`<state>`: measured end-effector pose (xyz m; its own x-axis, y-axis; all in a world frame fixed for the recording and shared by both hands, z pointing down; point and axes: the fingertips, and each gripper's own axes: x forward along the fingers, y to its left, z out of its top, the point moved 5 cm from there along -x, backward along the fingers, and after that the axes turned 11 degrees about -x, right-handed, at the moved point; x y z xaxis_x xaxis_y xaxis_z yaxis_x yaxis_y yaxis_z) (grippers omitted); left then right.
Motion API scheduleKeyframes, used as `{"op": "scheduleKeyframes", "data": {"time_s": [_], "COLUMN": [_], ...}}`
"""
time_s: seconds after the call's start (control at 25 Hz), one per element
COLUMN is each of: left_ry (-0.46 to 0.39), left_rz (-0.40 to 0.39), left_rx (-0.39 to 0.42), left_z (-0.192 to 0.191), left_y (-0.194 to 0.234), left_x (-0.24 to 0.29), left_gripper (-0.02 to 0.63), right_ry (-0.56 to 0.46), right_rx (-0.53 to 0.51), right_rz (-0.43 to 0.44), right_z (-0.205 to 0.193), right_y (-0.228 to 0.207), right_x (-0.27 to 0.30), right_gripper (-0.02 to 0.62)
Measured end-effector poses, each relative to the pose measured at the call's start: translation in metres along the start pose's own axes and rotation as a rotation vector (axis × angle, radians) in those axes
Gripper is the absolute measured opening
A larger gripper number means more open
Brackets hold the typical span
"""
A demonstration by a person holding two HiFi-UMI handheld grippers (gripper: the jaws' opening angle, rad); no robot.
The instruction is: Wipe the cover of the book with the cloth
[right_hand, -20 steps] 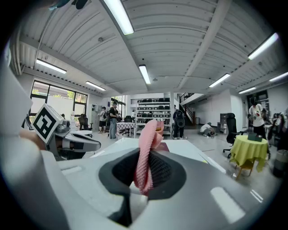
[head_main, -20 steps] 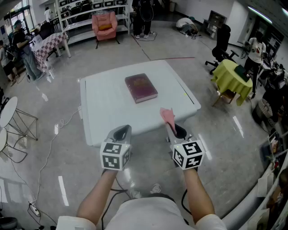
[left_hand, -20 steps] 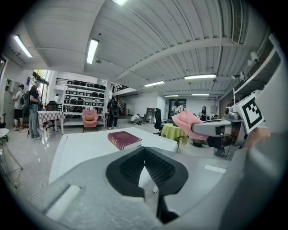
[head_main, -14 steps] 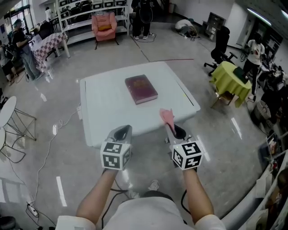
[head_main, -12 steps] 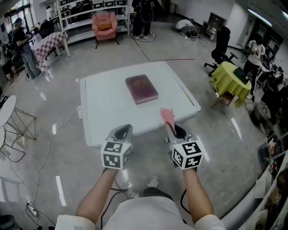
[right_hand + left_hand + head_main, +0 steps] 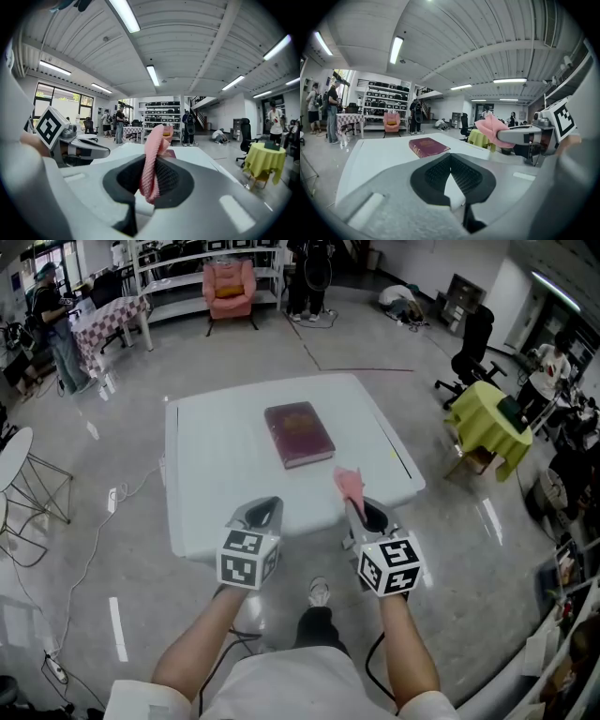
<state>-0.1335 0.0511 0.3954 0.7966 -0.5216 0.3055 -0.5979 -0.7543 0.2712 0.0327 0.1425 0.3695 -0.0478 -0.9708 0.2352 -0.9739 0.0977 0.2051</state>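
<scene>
A dark red book (image 6: 298, 434) lies flat near the middle of the white table (image 6: 206, 474), its cover up. My right gripper (image 6: 357, 509) hovers over the table's near edge, shut on a pink cloth (image 6: 349, 484) that sticks up from its tips. In the right gripper view the cloth (image 6: 152, 164) hangs between the jaws and hides most of the book. My left gripper (image 6: 262, 510) is beside it, at the near edge, shut and holding nothing. The left gripper view shows the book (image 6: 429, 146) ahead and the cloth (image 6: 491, 131) at right.
A yellow-green covered table (image 6: 487, 413) and a black office chair (image 6: 472, 334) stand right of the table. A pink armchair (image 6: 230, 282) and shelving are behind it. A person (image 6: 54, 320), a checkered table (image 6: 108, 313) and a wire chair (image 6: 21, 479) are at left.
The view has shifted forward: the table and book sit slightly lower and nearer. Both grippers keep the same pose, the cloth still in the right one.
</scene>
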Motion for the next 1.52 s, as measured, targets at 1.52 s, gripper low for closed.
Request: {"op": "scheduleKeyframes", "data": {"time_s": [1.52], "left_ry": [0.0], "left_rz": [0.438], "left_rx": [-0.149], "left_z": [0.037], "left_y": [0.138], "left_x": [0.231], "left_gripper": [0.006], "right_ry": [0.064], "right_rx": [-0.616], "right_rz": [0.655], "right_z": [-0.036], "right_y": [-0.161], "right_x": [0.422], "right_gripper": [0.04]}}
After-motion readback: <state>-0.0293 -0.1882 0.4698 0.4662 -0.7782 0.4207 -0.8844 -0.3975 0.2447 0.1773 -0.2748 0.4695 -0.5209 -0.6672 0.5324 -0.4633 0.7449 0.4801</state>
